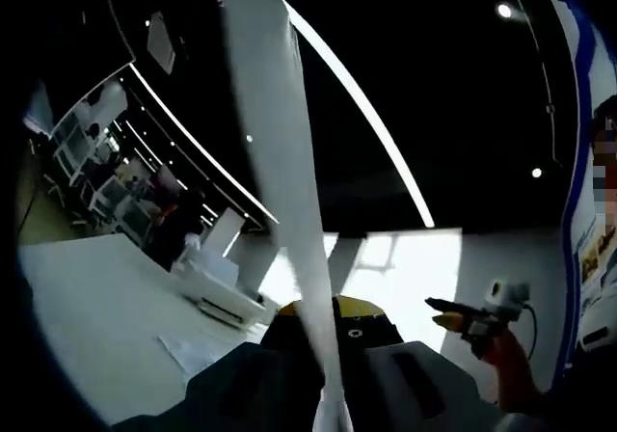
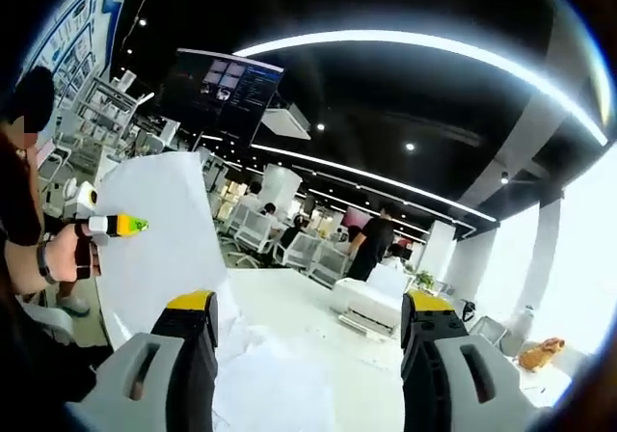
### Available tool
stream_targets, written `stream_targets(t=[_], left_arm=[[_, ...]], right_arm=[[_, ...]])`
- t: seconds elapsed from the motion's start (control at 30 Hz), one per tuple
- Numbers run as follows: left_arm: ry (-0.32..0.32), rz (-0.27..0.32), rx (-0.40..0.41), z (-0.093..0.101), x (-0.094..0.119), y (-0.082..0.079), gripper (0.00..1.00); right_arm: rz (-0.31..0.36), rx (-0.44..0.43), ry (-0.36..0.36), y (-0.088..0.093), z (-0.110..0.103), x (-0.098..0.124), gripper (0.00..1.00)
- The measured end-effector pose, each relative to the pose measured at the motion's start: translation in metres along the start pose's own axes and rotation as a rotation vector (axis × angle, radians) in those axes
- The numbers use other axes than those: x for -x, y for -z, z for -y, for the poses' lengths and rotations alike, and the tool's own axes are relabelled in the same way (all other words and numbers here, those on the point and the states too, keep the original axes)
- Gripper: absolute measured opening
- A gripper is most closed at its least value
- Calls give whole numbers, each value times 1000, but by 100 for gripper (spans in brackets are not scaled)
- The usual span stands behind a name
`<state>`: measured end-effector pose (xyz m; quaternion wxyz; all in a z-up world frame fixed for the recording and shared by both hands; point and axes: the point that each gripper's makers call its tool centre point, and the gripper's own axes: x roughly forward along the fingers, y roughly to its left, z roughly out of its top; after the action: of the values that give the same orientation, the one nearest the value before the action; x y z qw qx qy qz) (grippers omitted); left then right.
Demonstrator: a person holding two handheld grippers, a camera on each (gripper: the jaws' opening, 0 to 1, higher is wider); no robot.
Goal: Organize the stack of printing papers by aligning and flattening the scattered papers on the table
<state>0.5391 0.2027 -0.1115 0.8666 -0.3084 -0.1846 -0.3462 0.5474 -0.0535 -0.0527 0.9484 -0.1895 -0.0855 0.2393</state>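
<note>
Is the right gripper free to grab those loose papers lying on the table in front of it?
Probably yes. The right gripper has its jaws open and empty, and the loose papers lie on the table right between them, with nothing in the way.

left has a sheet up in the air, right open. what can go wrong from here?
1. The left gripper pinches the raised sheet by one edge; it may flop, crease or slip out.
2. The open right gripper hangs over the loose papers on the table; lowered carelessly, it could crumple or scatter them.
</note>
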Motion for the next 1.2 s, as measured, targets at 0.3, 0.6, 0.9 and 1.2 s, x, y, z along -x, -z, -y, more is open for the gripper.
stream_targets(t=[0.3,0.6,0.9,1.2], left_arm=[[-13,15,5,-5,3,-4,5],[-22,22,30,-8,6,-4,5],[-22,24,-4,-5,6,-5,5],[-27,37,15,-10,8,-7,5]], right_arm=[[-10,2,3,3,0,0,73],[-20,4,10,7,2,1,73],[-23,2,29,9,7,4,73],[-33,-4,33,13,9,5,73]])
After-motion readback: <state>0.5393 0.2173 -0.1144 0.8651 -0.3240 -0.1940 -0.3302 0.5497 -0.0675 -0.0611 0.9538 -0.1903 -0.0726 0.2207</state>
